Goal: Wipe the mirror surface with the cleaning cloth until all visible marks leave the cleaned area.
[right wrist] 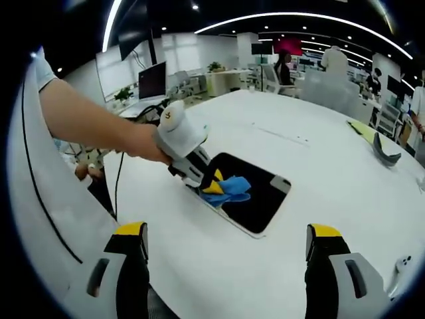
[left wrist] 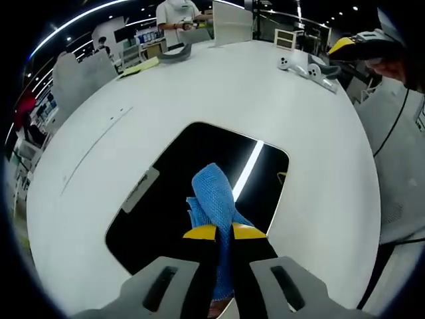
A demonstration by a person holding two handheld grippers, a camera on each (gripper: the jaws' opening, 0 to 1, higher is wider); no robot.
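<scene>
The mirror point(left wrist: 166, 199) lies flat on a white table point(left wrist: 232, 93), a dark rounded rectangle that reflects a bright strip of ceiling light. In the left gripper view, the left gripper point(left wrist: 224, 232) has its yellow-tipped jaws pressed close together on a blue cloth point(left wrist: 214, 193), which sticks up between them and rests against the mirror near its nearer edge. The right gripper view shows the same scene from farther off: the left gripper point(right wrist: 214, 183), held in a person's hand point(right wrist: 147, 147), tilts down onto the near-left end of the mirror point(right wrist: 255, 193), with the cloth point(right wrist: 232, 188) bunched under its tip and touching the glass. The right gripper point(right wrist: 226, 242) hangs above the table point(right wrist: 319, 153) with its jaws spread wide and nothing between them, well apart from the mirror. At the far side of the table in the left gripper view lie a pair of white devices point(left wrist: 307, 68), a grey curved object point(left wrist: 174, 54) and a yellow sheet point(left wrist: 141, 66). A person point(left wrist: 178, 20) stands beyond the table's far edge.
</scene>
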